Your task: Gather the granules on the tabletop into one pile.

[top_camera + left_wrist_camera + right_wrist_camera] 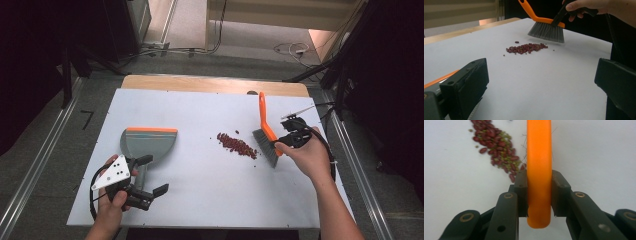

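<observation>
A hand brush (263, 116) with an orange handle and grey bristles hovers at the right end of a pile of red beans (238, 145). My right gripper (286, 142) is shut on the brush's orange back (539, 165), one jaw on each side, with the beans (496, 145) just beyond. A grey dustpan (150, 142) with an orange lip lies at the left. My left gripper (154, 175) is open beside its handle, jaws wide with bare table between them. From the left gripper (541, 82) I see the beans (526, 47) and the brush (546, 28) ahead.
The white tabletop (200, 190) has a wooden strip (210, 84) along its far edge. Dark stands and cables sit on the floor beyond. Metal rails run along both sides of the table.
</observation>
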Demonstrator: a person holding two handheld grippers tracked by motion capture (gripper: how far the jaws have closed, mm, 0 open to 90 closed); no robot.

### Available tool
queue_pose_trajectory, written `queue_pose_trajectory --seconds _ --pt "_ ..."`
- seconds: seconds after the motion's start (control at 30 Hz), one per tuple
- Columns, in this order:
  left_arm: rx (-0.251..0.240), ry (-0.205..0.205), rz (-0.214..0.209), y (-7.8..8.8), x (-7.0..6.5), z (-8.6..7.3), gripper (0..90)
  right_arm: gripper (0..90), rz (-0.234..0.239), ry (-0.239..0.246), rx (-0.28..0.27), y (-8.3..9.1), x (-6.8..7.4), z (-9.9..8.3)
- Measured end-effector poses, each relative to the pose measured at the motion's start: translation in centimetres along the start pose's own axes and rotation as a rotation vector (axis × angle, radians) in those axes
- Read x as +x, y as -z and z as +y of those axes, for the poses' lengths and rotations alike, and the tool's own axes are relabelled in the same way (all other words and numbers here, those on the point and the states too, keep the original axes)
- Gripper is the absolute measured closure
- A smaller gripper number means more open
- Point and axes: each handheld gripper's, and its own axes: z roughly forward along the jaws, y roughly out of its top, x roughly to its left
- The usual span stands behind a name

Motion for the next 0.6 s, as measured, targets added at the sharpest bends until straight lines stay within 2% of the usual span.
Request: queue_pose_trajectory --seconds 0.1,0.2,0.27,0.6 --pt "0.002 -0.002 0.002 0.0 0.1 0.0 0.0 68.7 -0.073 -0.009 0.027 -0.4 0.4 -0.1" --pt "0.0 -0.003 0.002 0.1 0.1 0.0 0.0 68.7 -0.1 -0.027 0.042 -1.0 1.0 0.2" --pt "-0.003 -0.003 0.002 0.2 0.1 0.0 0.0 68.7 -0.115 -0.027 0.034 -1.2 1.5 0.5" --pt "-0.007 -0.003 0.004 0.5 0.1 0.0 0.0 68.8 -0.083 -0.001 0.036 -2.5 4.7 2.4"
